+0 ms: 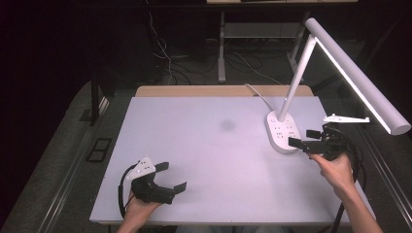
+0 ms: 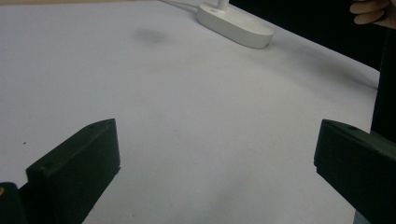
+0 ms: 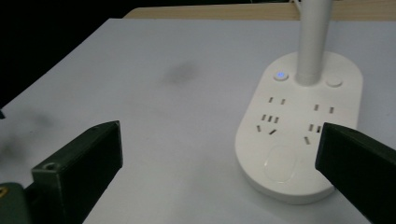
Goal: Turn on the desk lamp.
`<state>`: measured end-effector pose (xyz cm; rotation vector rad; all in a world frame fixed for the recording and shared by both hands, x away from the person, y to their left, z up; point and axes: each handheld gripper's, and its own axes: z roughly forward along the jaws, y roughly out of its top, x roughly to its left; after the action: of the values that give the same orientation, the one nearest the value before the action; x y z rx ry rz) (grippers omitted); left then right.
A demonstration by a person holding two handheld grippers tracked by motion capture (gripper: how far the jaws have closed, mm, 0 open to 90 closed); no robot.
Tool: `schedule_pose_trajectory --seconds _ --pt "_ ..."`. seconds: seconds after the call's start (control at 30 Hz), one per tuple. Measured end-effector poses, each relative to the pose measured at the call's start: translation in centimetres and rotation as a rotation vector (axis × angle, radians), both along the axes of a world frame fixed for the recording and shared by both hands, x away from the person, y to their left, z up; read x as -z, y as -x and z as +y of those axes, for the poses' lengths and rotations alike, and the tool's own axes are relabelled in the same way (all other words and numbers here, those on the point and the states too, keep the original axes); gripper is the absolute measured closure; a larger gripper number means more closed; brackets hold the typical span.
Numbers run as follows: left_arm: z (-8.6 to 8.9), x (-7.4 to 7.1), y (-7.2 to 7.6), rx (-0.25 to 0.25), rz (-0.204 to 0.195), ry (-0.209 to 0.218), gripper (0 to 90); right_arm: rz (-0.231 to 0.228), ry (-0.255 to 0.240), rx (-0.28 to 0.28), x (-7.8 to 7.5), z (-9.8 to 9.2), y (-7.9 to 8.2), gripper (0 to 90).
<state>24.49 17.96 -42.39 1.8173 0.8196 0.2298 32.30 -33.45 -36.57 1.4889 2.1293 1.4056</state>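
- Left gripper (image 1: 174, 177) rests low over the table's (image 1: 204, 145) near left corner, held by the left hand (image 1: 141, 206); its jaws stand wide apart with only bare tabletop between them, nothing held or touched.
- A faint dark smudge (image 1: 227, 125) marks the table near its middle.
- Lamp (image 1: 340, 73), lit, stands at the right; its long white base (image 1: 283, 132) carries socket slots and a small blue light (image 3: 280, 74).
- Right gripper (image 1: 305, 138), in the right hand (image 1: 335, 170), sits just beside the base's right side, pointing left over it. Its jaws are spread wide, holding nothing; whether a jaw grazes the base I cannot tell.
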Motion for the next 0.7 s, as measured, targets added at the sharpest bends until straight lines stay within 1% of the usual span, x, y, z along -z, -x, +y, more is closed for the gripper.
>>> schedule_pose_trajectory --seconds 0.03,0.07,0.13,0.17,0.23,0.33,0.43,0.7 --pt "0.0 0.0 0.0 -0.001 -0.001 0.000 0.0 0.005 -0.011 -0.010 0.0 0.2 0.3 0.5" --pt "0.0 0.0 0.0 -0.001 -0.001 0.002 0.0 0.005 -0.011 -0.010 0.0 0.2 0.3 0.5" --pt "0.0 0.0 0.0 -0.002 -0.001 0.001 0.0 -0.007 -0.006 -0.033 0.3 0.7 1.1 0.5" --pt "0.0 0.0 0.0 -0.001 0.000 0.000 0.0 -0.007 -0.006 -0.033 0.3 0.7 1.1 0.5" --pt "0.0 0.0 0.0 0.000 0.000 -0.002 0.0 -0.010 -0.013 -0.052 0.6 1.1 1.7 0.6" --pt "-0.1 0.0 0.1 0.002 0.001 -0.002 0.0 -0.021 -0.003 -0.078 1.3 1.7 2.8 0.6" --pt "0.0 0.0 0.1 0.005 0.001 -0.005 0.0 -0.026 -0.011 -0.089 1.8 1.9 3.2 0.6" --pt "-0.1 0.0 0.1 0.003 0.001 -0.003 0.0 -0.033 0.006 -0.138 3.0 2.8 5.1 0.6"
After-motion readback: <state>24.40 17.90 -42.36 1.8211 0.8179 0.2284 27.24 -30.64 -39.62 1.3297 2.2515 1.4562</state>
